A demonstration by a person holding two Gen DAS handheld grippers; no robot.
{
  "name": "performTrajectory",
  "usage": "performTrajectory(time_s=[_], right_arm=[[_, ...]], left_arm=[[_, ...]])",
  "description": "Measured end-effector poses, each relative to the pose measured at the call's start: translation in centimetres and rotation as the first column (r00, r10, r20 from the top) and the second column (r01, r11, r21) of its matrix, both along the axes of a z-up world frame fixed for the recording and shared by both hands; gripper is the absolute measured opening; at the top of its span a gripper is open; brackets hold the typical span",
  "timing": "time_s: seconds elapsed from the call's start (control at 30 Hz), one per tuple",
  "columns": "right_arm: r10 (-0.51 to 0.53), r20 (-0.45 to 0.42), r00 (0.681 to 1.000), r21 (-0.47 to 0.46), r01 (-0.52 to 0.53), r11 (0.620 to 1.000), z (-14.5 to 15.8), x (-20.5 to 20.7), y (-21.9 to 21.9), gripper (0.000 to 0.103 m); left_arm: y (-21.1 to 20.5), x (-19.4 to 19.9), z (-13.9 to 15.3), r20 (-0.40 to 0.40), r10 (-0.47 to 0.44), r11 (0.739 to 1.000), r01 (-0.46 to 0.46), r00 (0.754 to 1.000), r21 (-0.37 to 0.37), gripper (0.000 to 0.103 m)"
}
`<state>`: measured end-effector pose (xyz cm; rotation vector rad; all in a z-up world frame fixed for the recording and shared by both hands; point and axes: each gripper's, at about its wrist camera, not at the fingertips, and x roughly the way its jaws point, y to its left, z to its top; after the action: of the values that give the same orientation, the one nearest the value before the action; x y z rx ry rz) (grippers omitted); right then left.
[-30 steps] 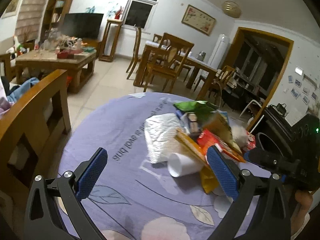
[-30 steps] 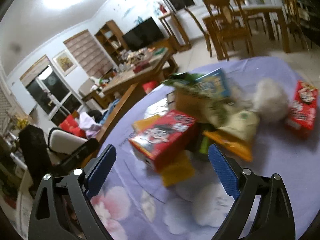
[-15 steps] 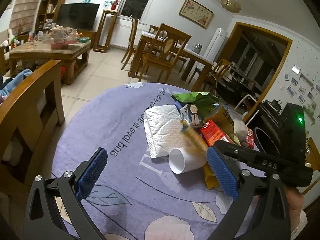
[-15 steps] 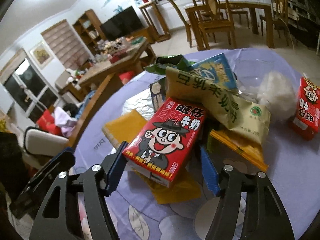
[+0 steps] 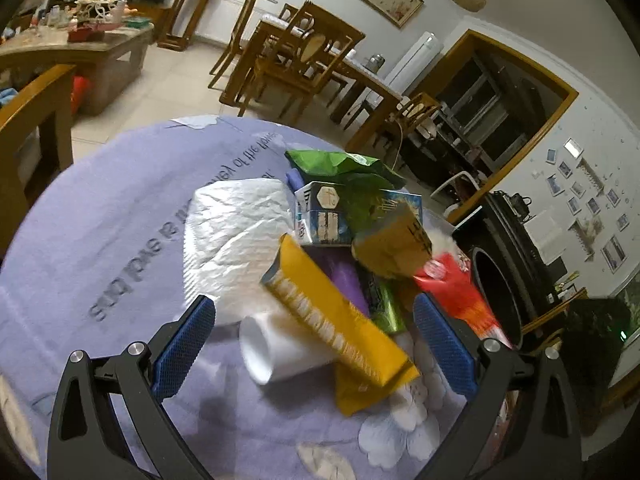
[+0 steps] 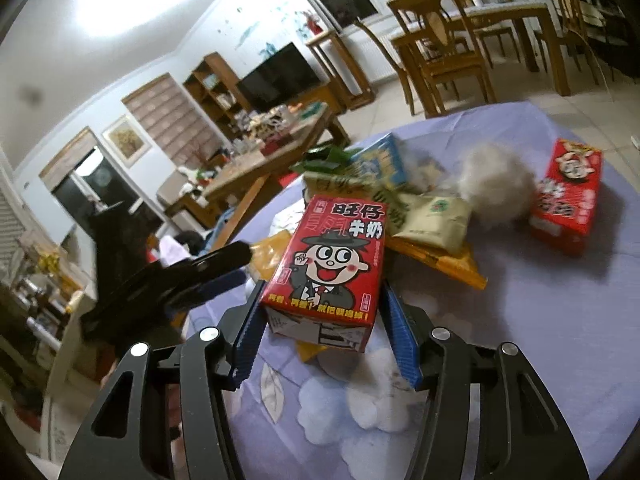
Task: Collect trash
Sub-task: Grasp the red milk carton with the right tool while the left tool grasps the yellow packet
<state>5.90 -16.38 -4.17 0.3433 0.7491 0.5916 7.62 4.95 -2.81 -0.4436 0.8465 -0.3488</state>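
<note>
**Right gripper closing on the red carton**

The right gripper [image 6: 324,332] has the red carton [image 6: 326,264] between its blue pads, and its jaws are closing; the left pad sits against the carton's side, while the right pad looks just beside it. The carton stands at the near edge of a trash pile on the purple cloth [image 6: 540,340], well apart from a second red carton [image 6: 568,196].

The left gripper [image 5: 316,344] hangs with its jaws wide apart, gripping nothing. Between its pads lie a white cup [image 5: 276,354] and a yellow wrapper [image 5: 332,312]
</note>
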Motion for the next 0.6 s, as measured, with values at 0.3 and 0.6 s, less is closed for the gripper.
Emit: performTrajectory(time_s=[0.3,0.6], right_arm=[[0.025,0.066,0.998,0.002,-0.025,1.000,0.1,-2.4,-3.6,0.053],[0.035,0.088,0.995,0.010,-0.036,0.999,0.4,-2.8,-5.3,0.052]], left_arm=[[-1.0,0.7,-1.1,-0.026,0.042,0.999,-0.042,0.999,-0.010,0.022],[-1.4,-2.9,2.5,0.129,0.052,0.998,-0.058,0.990,0.041,0.006]])
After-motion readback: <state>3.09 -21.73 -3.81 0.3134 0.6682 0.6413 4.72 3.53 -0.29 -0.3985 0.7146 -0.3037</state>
